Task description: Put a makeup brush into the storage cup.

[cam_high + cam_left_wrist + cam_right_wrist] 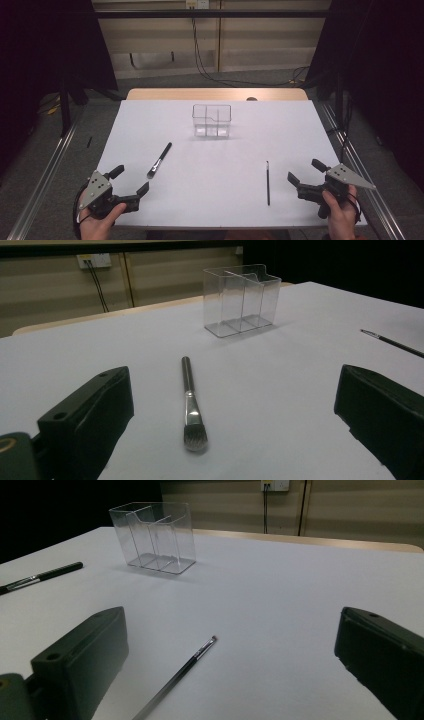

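Note:
A clear plastic organiser (211, 120) with compartments stands upright at the middle back of the white table (215, 190); it also appears in the left gripper view (241, 299) and the right gripper view (154, 536). A thick makeup brush (159, 160) lies left of centre, bristles toward the person (190, 400). A thin brush (268, 182) lies right of centre (180, 675). My left gripper (131, 180) rests at the front left, open, with the thick brush ahead of its jaws. At the front right my right gripper (306, 170) is open, and the thin brush lies ahead of it.
The table's wooden far edge (215, 94) borders a floor with cables (210, 75). Metal rails run along both sides (50, 165). Dark curtains hang left and right. A wall socket (94, 260) sits on the back wall.

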A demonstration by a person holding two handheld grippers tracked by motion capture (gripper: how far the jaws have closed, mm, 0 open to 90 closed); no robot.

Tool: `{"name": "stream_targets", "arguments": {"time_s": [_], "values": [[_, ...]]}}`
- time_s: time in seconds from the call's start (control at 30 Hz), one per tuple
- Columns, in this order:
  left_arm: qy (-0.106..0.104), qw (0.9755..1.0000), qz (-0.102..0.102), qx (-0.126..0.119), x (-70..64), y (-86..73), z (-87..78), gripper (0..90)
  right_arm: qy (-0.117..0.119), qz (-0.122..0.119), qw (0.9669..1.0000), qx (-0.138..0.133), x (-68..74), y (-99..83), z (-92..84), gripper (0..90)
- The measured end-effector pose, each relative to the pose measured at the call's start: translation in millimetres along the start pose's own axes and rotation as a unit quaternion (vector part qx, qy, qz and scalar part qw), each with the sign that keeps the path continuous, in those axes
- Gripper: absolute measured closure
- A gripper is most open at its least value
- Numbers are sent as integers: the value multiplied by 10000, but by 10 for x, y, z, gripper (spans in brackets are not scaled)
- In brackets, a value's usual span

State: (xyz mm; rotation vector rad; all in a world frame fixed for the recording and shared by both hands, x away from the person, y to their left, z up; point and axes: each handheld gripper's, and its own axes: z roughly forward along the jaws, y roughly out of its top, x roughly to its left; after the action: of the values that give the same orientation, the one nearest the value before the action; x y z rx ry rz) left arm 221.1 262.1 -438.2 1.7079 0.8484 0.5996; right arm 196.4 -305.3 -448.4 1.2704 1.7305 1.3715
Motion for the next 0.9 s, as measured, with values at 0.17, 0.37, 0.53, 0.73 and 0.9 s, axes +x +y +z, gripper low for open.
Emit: {"name": "stream_targets", "arguments": {"time_s": [0.17,0.37,0.53,0.73,0.9], "values": [[-18,10000,5,40,-3,4,18,23,0,49,10000,12,-22,-2,16,5],[-78,10000,34,53,-17,6,15,23,22,59,10000,16,-21,0,32,7],[-105,9999,39,48,-40,20,5,23,27,1,10000,2,-3,5,16,7],[-192,9998,53,84,-50,61,18,23,62,-61,10000,29,36,11,18,4],[-231,9996,63,114,-30,127,64,23,74,-94,9999,79,37,9,30,3]]}}
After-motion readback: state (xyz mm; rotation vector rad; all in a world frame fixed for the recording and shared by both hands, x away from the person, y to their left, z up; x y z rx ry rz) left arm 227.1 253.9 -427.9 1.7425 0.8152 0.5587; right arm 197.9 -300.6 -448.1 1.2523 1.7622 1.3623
